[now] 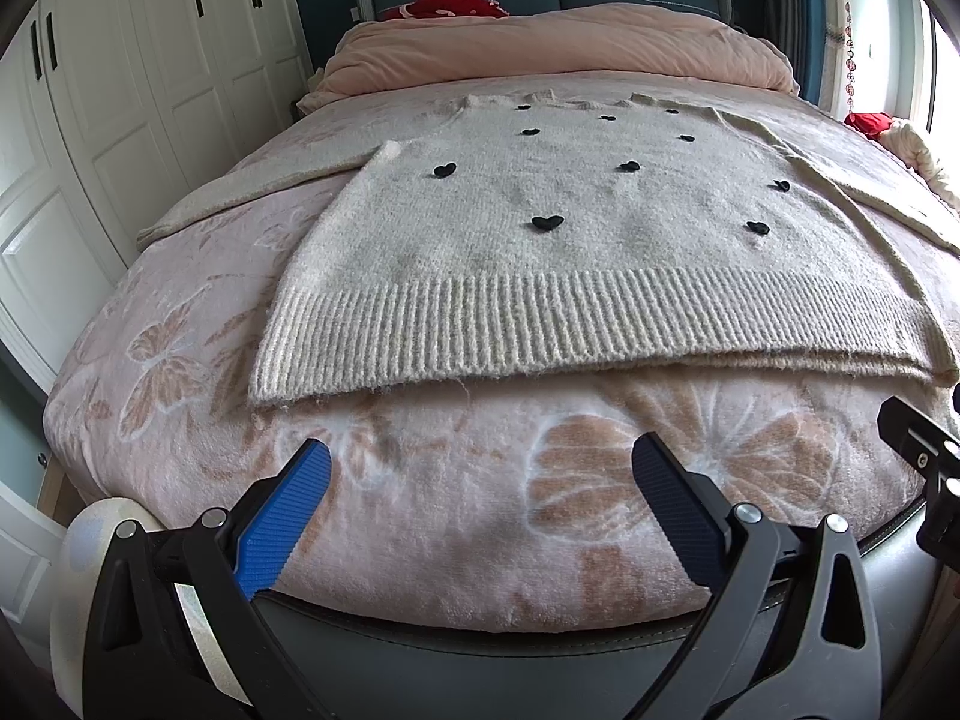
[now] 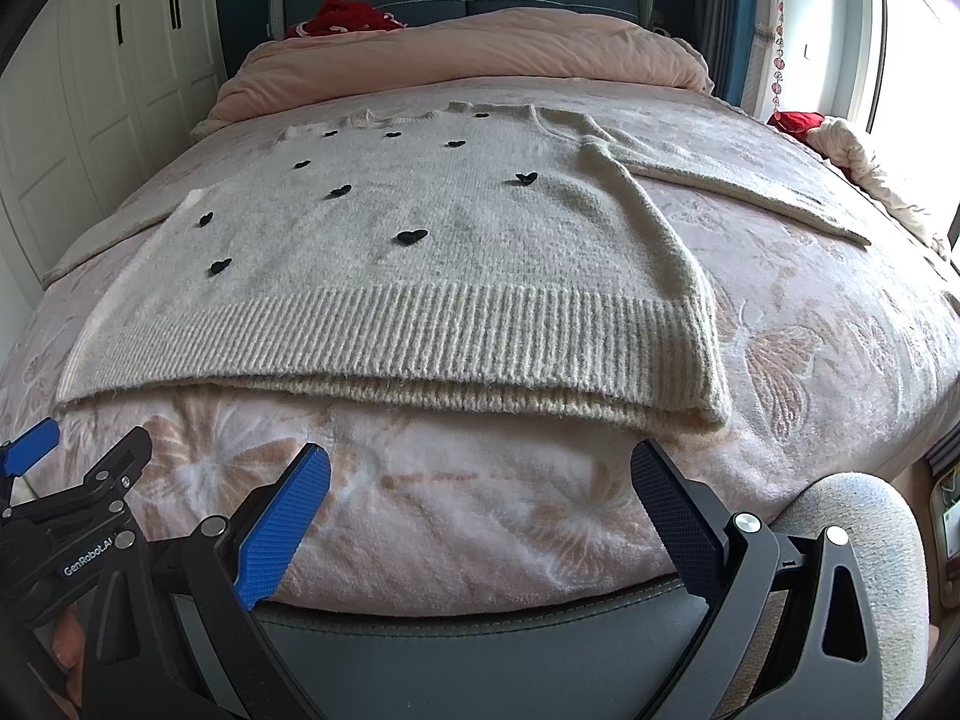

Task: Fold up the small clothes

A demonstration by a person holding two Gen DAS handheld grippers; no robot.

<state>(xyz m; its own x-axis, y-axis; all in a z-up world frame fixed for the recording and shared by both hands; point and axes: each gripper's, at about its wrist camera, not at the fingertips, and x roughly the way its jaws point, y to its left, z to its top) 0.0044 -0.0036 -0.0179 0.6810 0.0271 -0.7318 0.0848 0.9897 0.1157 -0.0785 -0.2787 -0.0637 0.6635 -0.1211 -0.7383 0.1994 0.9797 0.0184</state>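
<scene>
A cream knit sweater (image 1: 540, 252) with small black hearts lies flat and face up on the bed, ribbed hem toward me, sleeves spread to both sides. The right wrist view shows the same sweater (image 2: 420, 276), with its right sleeve (image 2: 720, 180) stretched out over the blanket. My left gripper (image 1: 480, 468) hovers open above the blanket just short of the hem, nothing between its fingers. My right gripper (image 2: 480, 468) is open too, below the hem's right half, holding nothing. The left gripper's body (image 2: 72, 516) shows at the lower left of the right wrist view.
A pink butterfly-print blanket (image 1: 420, 510) covers the bed, with a rolled pink duvet (image 1: 540, 48) and red cloth (image 1: 444, 0) at the headboard. White wardrobe doors (image 1: 150, 90) stand on the left. Crumpled cloth (image 2: 852, 162) lies by the window on the right. A dark padded footboard (image 1: 480, 654) runs below the grippers.
</scene>
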